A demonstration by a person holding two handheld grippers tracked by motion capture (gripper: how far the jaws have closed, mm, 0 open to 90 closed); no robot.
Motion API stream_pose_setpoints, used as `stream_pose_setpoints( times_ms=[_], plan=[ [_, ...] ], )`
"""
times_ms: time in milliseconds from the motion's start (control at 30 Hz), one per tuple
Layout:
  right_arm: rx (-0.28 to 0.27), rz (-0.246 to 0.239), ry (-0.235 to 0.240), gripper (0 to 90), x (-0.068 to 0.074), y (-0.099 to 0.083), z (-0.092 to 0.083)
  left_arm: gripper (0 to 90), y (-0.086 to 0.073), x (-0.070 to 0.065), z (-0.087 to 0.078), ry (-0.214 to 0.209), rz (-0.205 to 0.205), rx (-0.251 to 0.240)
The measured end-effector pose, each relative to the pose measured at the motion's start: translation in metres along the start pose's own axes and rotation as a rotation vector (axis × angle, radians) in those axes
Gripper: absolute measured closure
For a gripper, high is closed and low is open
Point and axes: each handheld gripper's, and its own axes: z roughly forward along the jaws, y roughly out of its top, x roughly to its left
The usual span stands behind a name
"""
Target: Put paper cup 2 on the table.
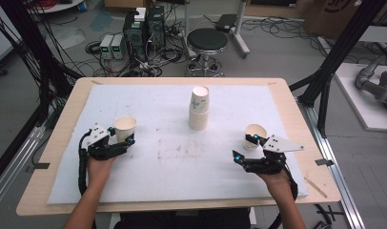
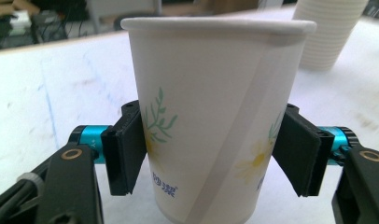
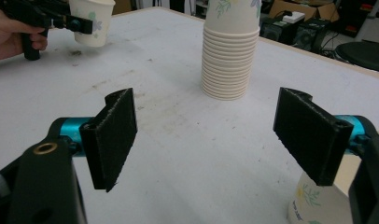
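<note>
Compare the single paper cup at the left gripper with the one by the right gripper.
The left white floral paper cup sits between the left gripper's jaws, pads at its sides. The right white floral paper cup stands outside the open right gripper, beside one jaw. Both are upright on the white mat.

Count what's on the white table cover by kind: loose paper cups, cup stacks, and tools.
Single white flower-printed paper cups: 2
Tall stacks of nested white paper cups: 1
Black two-jaw handheld tools: 2
Total: 5
</note>
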Motion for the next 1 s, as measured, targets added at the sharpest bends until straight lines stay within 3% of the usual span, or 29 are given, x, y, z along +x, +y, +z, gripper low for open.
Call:
stream_pose_setpoints(
  times_ms=[67, 100, 267, 533, 667, 700, 733, 767, 867, 1000],
  plan=[
    [0.001, 0.0, -0.001, 22.2, 0.0, 0.0, 0.0, 31.8, 0.001, -0.001, 0.001, 0.011, 0.01, 0.025],
    [-0.001, -0.001, 0.001, 22.2, 0.0, 0.0, 0.0, 31.9, 0.001, -0.003, 0.002, 0.033, 0.03, 0.078],
    [-0.004, -0.004, -0.003, 22.2, 0.0, 0.002, -0.001, 32.1, 0.002, -0.008, -0.001, 0.057, 0.062, 0.131],
    [-0.002, -0.001, -0.007, 22.2, 0.0, 0.003, -0.004, 32.3, 0.002, -0.011, -0.01, 0.082, 0.041, 0.194],
    [-0.009, -0.005, -0.01, 22.2, -0.001, 0.004, -0.005, 30.2, -0.001, -0.01, -0.012, 0.086, 0.019, 0.201],
    [-0.008, -0.002, -0.011, 22.2, -0.001, 0.004, -0.005, 27.5, -0.001, -0.01, -0.012, 0.086, 0.019, 0.201],
    [-0.007, -0.004, -0.012, 22.2, -0.001, 0.004, -0.005, 20.0, -0.004, -0.01, -0.012, 0.082, -0.022, 0.196],
    [-0.007, -0.004, -0.012, 22.2, -0.001, 0.004, -0.005, 15.3, -0.004, -0.01, -0.012, 0.082, -0.022, 0.196],
    [-0.01, -0.005, -0.021, 22.2, -0.003, 0.005, -0.008, 15.2, -0.003, -0.008, -0.022, 0.042, -0.055, 0.148],
    [-0.011, 0.0, -0.036, 22.2, -0.007, 0.004, -0.012, 15.1, -0.002, -0.008, -0.035, 0.028, -0.056, 0.118]
  ],
)
